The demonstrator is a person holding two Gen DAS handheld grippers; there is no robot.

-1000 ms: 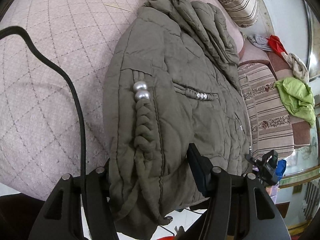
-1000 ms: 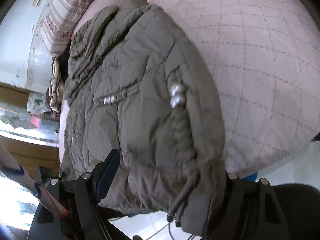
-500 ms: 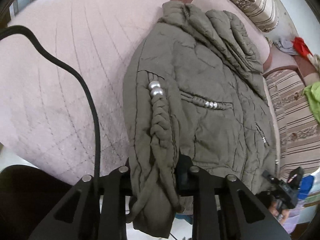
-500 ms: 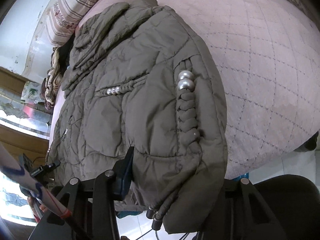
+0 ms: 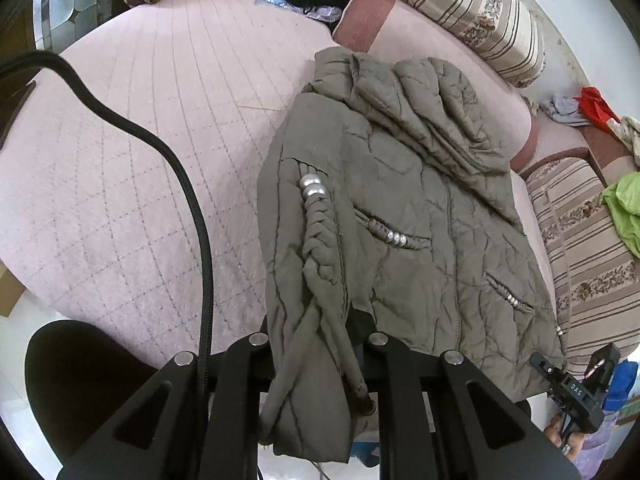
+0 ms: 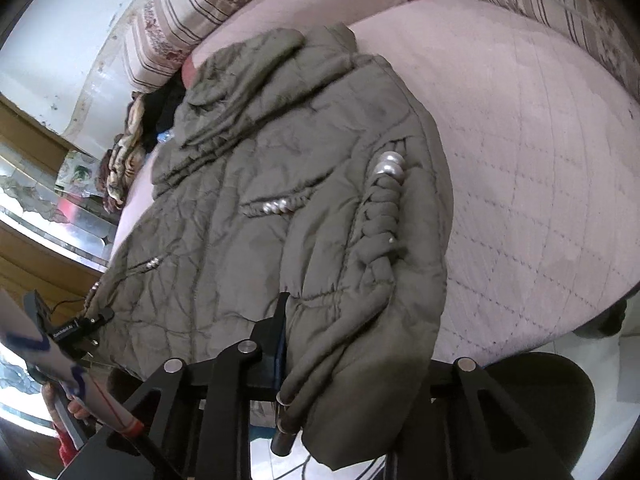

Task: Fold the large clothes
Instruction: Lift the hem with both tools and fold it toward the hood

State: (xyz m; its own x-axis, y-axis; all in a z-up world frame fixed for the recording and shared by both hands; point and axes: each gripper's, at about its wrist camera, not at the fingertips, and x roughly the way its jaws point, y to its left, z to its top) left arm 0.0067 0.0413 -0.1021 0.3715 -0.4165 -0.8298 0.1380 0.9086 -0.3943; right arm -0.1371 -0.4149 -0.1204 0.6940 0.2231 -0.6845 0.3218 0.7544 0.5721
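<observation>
An olive quilted jacket (image 5: 420,220) with braided cords and silver beads lies on a pink quilted bed (image 5: 120,184); its hem hangs over the near edge. My left gripper (image 5: 316,344) is shut on the jacket's hem corner beside the braided cord (image 5: 320,224). In the right wrist view the same jacket (image 6: 280,200) lies spread, and my right gripper (image 6: 352,344) is shut on its other hem corner, cloth bunched between the fingers, drawstring ends dangling below.
Striped cushions (image 5: 472,12) line the back and right side. A green cloth (image 5: 624,212) and red cloth (image 5: 596,104) lie on the right. A black cable (image 5: 192,208) crosses the bed. Clothes (image 6: 128,160) are piled at the bed's far side.
Both grippers closed onto the jacket's hem corners and pulled back a little. The view now takes in more of the bed and cushions.
</observation>
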